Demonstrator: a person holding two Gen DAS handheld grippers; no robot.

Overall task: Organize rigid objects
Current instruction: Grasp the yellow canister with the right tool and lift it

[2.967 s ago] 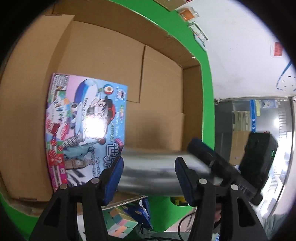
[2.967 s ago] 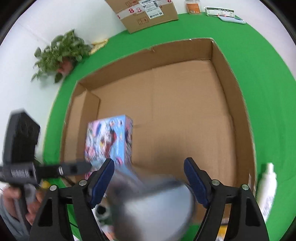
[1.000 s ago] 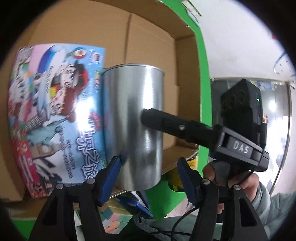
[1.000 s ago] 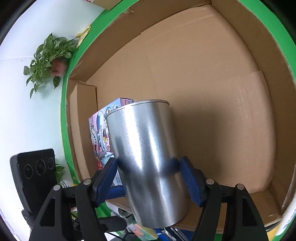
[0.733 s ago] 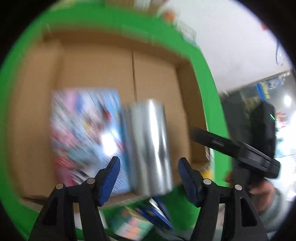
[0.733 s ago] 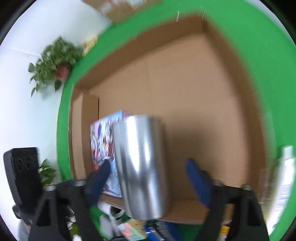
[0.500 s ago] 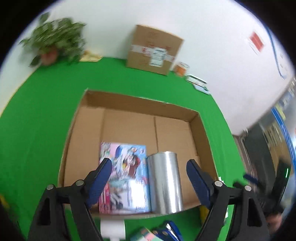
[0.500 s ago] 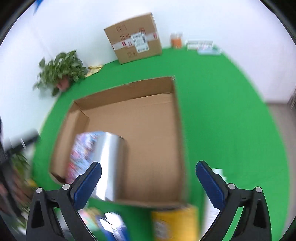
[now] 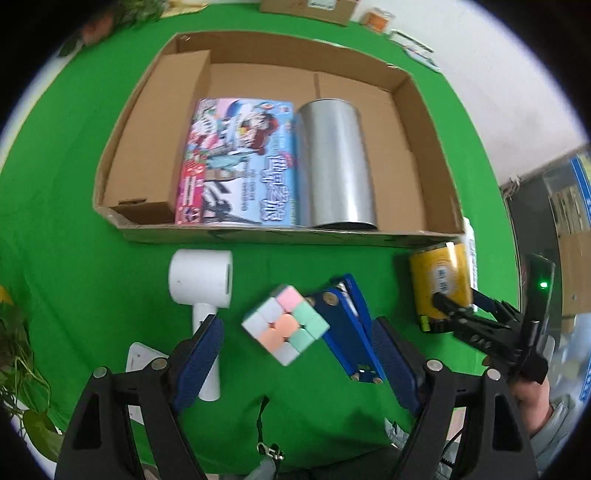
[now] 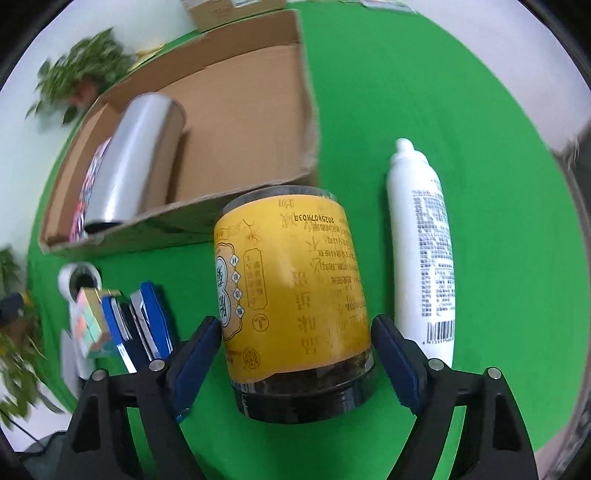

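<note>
A cardboard box (image 9: 258, 234) on the green cloth holds a colourful game box (image 9: 240, 162) and a steel tumbler (image 9: 334, 166) lying on its side. My left gripper (image 9: 295, 354) is open above a pastel cube (image 9: 286, 323) and a blue stapler (image 9: 351, 328). My right gripper (image 10: 297, 350) is open with its jaws either side of a yellow-labelled jar (image 10: 291, 291) lying on the cloth; the jar (image 9: 439, 284) and the right gripper (image 9: 461, 314) also show in the left wrist view.
A white hair dryer (image 9: 203, 291) lies left of the cube. A white spray bottle (image 10: 421, 236) lies right of the jar. A plant (image 10: 85, 70) and a sealed carton (image 9: 306, 5) stand beyond the box.
The right gripper let go of the tumbler, now lying in the box beside the game box. Both grippers pulled back out of the box; the right one moved over the jar.
</note>
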